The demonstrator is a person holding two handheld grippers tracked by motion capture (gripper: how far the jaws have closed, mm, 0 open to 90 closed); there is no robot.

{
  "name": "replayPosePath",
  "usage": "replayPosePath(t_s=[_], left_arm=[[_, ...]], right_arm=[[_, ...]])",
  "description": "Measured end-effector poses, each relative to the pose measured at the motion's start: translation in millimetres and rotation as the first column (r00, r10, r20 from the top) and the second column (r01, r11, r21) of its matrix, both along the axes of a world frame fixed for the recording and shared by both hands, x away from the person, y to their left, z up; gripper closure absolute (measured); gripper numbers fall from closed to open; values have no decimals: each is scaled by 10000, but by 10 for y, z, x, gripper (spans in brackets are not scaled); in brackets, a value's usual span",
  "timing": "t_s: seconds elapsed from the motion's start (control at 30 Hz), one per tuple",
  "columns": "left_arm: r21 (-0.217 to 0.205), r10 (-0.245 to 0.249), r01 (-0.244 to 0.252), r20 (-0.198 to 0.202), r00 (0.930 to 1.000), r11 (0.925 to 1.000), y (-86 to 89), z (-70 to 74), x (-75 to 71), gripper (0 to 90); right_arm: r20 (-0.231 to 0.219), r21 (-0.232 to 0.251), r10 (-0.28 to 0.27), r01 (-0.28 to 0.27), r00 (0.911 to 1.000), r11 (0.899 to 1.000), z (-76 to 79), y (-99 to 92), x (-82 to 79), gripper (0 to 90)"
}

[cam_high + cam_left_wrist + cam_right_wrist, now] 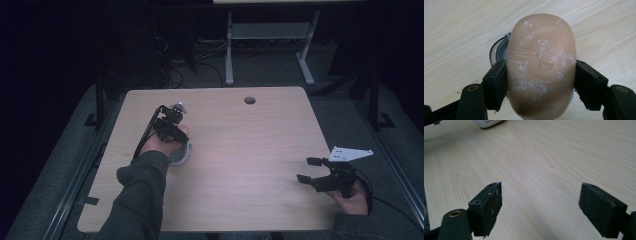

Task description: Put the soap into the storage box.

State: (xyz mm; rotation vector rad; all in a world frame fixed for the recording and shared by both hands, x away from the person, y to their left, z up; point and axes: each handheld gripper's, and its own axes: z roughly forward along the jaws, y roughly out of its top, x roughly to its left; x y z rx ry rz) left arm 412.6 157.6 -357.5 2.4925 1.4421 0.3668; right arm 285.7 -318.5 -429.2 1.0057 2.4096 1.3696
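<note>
1. A light wood-grain table [240,145] with rounded corners stands on grey floor [345,107]
2. A round cable hole [249,100] sits near its far edge, at about 12 o'clock
3. A clear round dish [499,50] lies on the table at about 9 o'clock, mostly hidden

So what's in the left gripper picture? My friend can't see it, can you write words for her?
A rounded tan, soap-like lump flecked with white is squeezed between the left gripper's two black jaws. Behind it, part of a clear round container peeks out on the pale wooden table.
</note>
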Motion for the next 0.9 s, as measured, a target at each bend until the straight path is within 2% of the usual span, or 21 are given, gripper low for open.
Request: replayPosePath(t_s=[0.07, 0.17, 0.23, 0.5, 0.67, 0.9], left_arm=[[-9, 343, -343, -68, 9994, 9994, 3, -23, 19, 323], [-73, 567, -568, -122, 9983, 9984, 9, -52, 28, 323], [-110, 939, -942, -260, 9952, 9955, 28, -120, 38, 322], [-93, 1538, -1544, -497, 9869, 9880, 69, -230, 51, 322], [-147, 1721, -1730, -517, 9837, 9848, 82, -242, 57, 322], [-184, 1925, -1944, -740, 9785, 9808, 77, -278, 75, 321]], right_arm=[[18, 7, -6, 6, 10000, 10000, 1, -3, 0, 183], [34, 4, -4, 4, 10000, 10000, 1, -5, 0, 184], [31, 8, -11, 11, 10000, 10000, 1, -6, -2, 184], [27, 6, 6, -6, 10000, 10000, 1, -6, -1, 184], [45, 4, 4, -4, 10000, 10000, 2, -4, -1, 184], [39, 0, 12, -12, 10000, 10000, 2, -2, -2, 184]])
